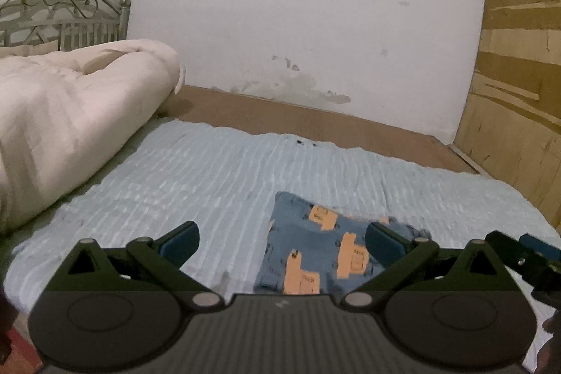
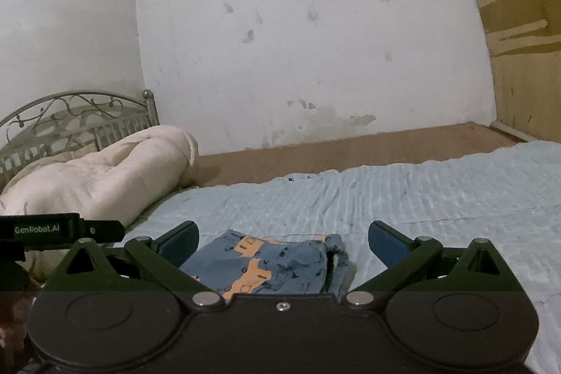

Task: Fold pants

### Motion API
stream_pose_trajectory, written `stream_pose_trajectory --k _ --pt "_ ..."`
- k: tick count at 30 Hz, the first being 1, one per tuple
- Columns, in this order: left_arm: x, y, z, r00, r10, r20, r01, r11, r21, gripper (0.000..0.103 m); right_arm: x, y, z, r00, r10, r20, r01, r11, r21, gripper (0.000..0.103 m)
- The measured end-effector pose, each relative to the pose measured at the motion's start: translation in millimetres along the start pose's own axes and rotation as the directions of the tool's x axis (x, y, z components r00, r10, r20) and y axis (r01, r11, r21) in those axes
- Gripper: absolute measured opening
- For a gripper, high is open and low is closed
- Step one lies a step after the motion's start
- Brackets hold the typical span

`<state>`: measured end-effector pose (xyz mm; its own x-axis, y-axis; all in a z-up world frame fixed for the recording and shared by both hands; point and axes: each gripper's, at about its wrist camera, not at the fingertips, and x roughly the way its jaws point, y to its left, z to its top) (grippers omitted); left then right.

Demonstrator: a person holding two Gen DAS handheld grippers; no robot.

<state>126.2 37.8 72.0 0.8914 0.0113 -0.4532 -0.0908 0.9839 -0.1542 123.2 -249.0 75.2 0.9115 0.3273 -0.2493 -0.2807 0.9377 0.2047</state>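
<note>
The blue pants [image 1: 312, 251] with orange truck prints lie folded into a small flat bundle on the light blue bedspread [image 1: 210, 170]. My left gripper [image 1: 280, 242] hovers above and just short of them, jaws wide open and empty, its right pad in front of the bundle's right edge. In the right wrist view the same pants [image 2: 273, 265] lie below my right gripper [image 2: 282, 242], which is open too, with no cloth between its pads. The waistband end of the bundle faces right there. The right gripper's tip [image 1: 536, 255] shows at the left view's right edge.
A cream duvet [image 1: 70, 114] is bunched at the left against a metal headboard [image 1: 63, 13]. A brown board [image 1: 315, 118] runs along the stained white wall behind the bedspread. A wooden panel [image 1: 519, 76] stands at the right. The left gripper's body [image 2: 52, 230] juts in at left.
</note>
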Motion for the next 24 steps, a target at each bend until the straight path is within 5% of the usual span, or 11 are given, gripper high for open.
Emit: stream_pose_trajectory --k 16,24 --pt "-50 -2 -70 0.998 0.053 0.041 -0.056 0.995 0.087 0.102 -69 19 -39 0.998 -0.057 0.039 0.059 0.996 -0.062 0.102" --pt "-51 2 -96 0.998 0.059 0.018 -0.061 0.993 0.102 0.102 -73 23 -72 0.999 -0.045 -0.023 0.043 0.996 -0.078 0.102"
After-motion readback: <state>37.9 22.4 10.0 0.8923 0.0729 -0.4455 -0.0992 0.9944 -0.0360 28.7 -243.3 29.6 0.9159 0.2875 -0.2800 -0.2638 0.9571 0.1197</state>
